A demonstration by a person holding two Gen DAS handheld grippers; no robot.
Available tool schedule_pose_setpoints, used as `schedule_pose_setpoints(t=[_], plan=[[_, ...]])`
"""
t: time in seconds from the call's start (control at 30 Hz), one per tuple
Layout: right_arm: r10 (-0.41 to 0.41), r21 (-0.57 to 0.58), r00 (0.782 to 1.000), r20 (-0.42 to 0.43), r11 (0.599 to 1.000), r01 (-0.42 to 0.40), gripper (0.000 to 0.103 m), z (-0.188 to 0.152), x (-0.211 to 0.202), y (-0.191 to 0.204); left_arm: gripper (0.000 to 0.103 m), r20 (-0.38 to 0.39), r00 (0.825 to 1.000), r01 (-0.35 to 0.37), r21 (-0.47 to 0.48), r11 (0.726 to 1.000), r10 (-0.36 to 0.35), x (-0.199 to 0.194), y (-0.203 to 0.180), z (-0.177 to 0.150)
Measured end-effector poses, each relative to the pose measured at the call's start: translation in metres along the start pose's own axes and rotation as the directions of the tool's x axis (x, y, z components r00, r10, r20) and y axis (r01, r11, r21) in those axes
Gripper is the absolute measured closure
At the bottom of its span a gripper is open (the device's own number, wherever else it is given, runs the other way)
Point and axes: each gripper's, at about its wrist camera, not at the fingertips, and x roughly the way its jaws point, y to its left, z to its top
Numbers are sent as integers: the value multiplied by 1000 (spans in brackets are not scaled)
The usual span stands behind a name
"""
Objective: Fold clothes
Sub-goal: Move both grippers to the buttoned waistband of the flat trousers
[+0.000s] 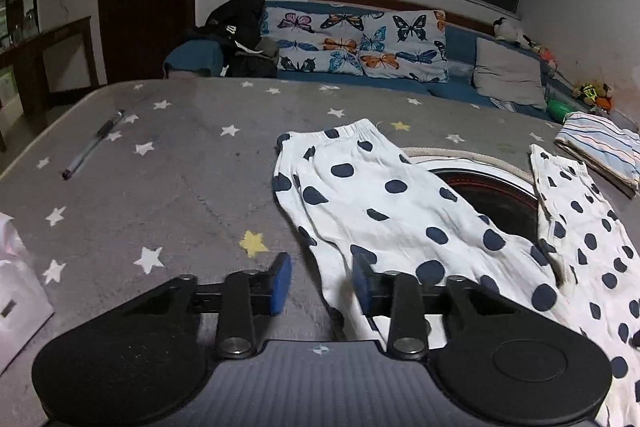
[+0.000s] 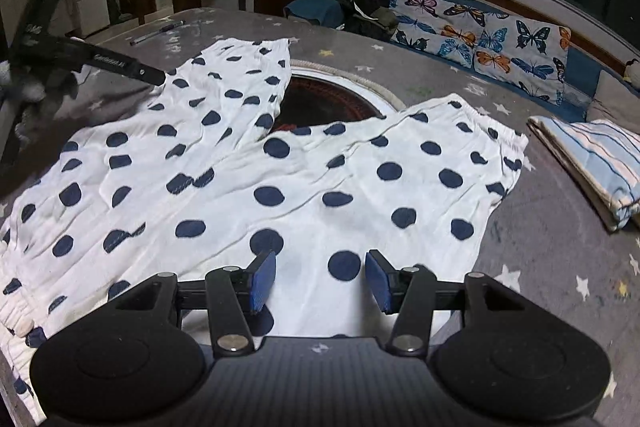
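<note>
White trousers with dark blue dots (image 2: 248, 163) lie spread flat on the grey star-patterned table cover (image 1: 160, 179), the two legs forming a V. In the left wrist view the near leg (image 1: 384, 211) runs from the cuff down to my left gripper (image 1: 322, 281), which is open with blue pads straddling the leg's left edge, empty. My right gripper (image 2: 320, 281) is open and empty, hovering just above the right leg (image 2: 400, 179). The other gripper's black body (image 2: 92, 61) shows at the left edge of the right wrist view.
A round dark recess with a white rim (image 2: 324, 99) sits in the table between the legs. A folded striped cloth (image 2: 596, 163) lies at the right. A pen (image 1: 94, 143) lies far left. A white bag (image 1: 16, 291) is at the left edge. A sofa (image 1: 360, 43) stands behind.
</note>
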Motion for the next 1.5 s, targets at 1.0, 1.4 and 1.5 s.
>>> schedule_pose_setpoints(t=[1.0, 1.4, 1.5], plan=[[7, 42, 998, 55, 999, -9, 48, -5, -14, 16, 100, 40, 999, -22, -54, 998, 25, -26, 23, -7], [86, 22, 995, 45, 996, -87, 47, -23, -29, 54, 100, -47, 969, 245, 91, 965, -242, -68, -40, -71], [97, 0, 995, 34, 995, -97, 46, -33, -34, 63, 100, -33, 975, 224, 125, 967, -222, -76, -39, -82]])
